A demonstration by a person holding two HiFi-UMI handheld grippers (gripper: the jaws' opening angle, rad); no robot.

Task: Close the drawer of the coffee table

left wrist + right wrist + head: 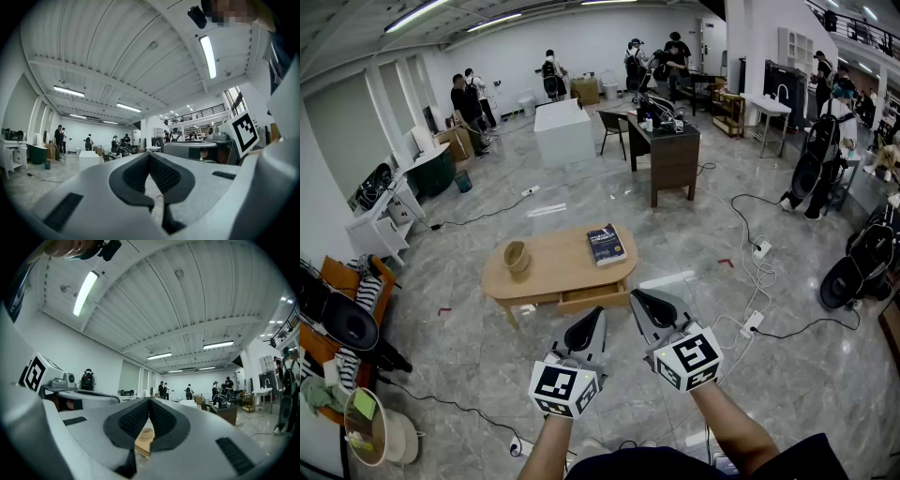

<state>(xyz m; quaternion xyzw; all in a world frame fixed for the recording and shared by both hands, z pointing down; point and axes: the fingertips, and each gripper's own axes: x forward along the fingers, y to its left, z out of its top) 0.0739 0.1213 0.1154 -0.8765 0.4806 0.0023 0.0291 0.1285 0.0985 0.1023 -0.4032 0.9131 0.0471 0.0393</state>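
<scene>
Head view: drawer (594,299) juts from table's (553,272) near side. Both left gripper (597,313) and right gripper (637,297) hover short of it, fingers closed, empty. Approach step, I judge; next, push drawer front away.

Oval wooden table (553,277): light tan. Rectangular book (606,245): dark blue. Round cup (517,256): beige. Left tool (593,314) and right tool (639,298): grey-white, black pads (164,176), black-and-white square-patterned marker cubes (565,387).

The person's left forearm (546,452) and right forearm (733,429) reach forward side by side. The left gripper (596,317) and right gripper (637,300) point ahead, each with jaws closed tip to tip.
</scene>
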